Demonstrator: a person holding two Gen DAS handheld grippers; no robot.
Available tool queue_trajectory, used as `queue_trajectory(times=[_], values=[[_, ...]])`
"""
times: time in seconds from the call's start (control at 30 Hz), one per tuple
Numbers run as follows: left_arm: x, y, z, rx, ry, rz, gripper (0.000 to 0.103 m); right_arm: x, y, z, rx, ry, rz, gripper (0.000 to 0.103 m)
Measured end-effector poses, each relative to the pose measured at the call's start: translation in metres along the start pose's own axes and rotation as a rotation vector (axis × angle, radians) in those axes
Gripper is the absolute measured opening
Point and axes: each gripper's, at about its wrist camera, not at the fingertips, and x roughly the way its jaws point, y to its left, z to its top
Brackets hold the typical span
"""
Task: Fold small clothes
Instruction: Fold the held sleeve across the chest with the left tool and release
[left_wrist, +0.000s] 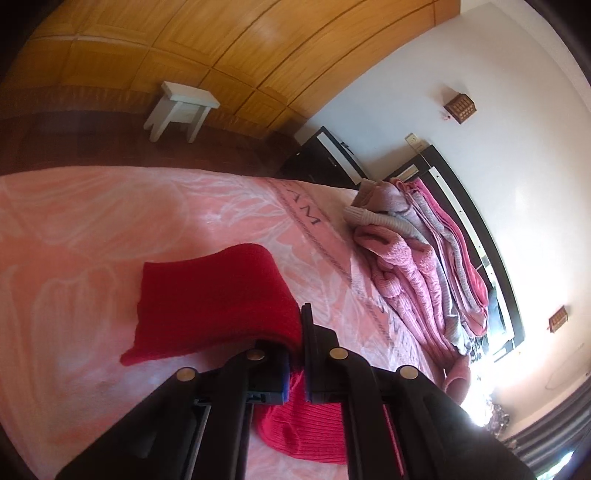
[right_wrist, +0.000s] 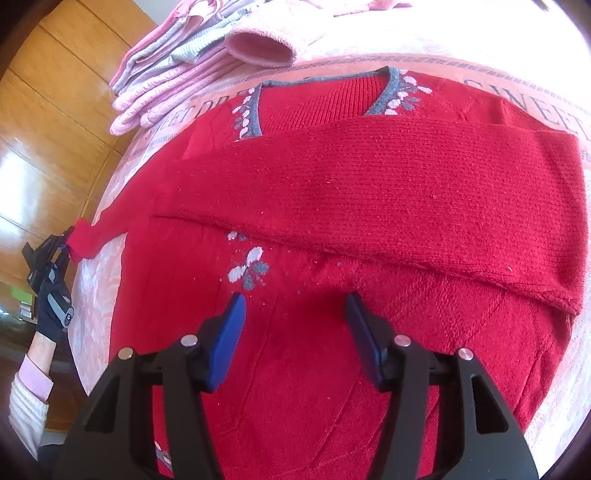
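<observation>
Two grippers: left gripper (left_wrist: 300, 334) fingers pinch the knitted red sweater (right_wrist: 369, 192) sleeve, right gripper (right_wrist: 295, 332) fingers spread wide.

1. A wall of honey-coloured wooden panels (left_wrist: 207, 48) fills the far side of the room in the left wrist view; the same panelling (right_wrist: 48, 122) shows at the left in the right wrist view.
2. A small white stool (left_wrist: 181, 110) stands on a dark floor (left_wrist: 74, 140) in front of the panels.
3. To the right, a plain white wall (left_wrist: 480, 122) carries two small wooden lantern-style fittings (left_wrist: 460, 108) and a socket plate (left_wrist: 413, 140).
4. A dark headboard (left_wrist: 476, 236) with pale trim runs along that wall.
5. Strong daylight (left_wrist: 476, 387) glares in at the near right, washing out detail there.
</observation>
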Motion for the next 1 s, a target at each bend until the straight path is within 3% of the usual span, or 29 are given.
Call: queue_trajectory(times=[0.23, 0.57, 1.0], values=[[0.022, -0.079, -0.04, 0.125, 0.077, -0.114, 0.005, -0.013, -0.013, -0.006, 0.013, -0.013, -0.015, 0.056], [0.048, -0.209, -0.144, 0.352, 0.261, -0.319, 0.005, -0.037, -0.045, -0.012, 0.063, -0.046, -0.026, 0.056], [0.07, -0.309, -0.267, 0.4, 0.436, -0.482, 0.005, -0.068, -0.091, -0.025, 0.123, -0.081, -0.037, 0.056]])
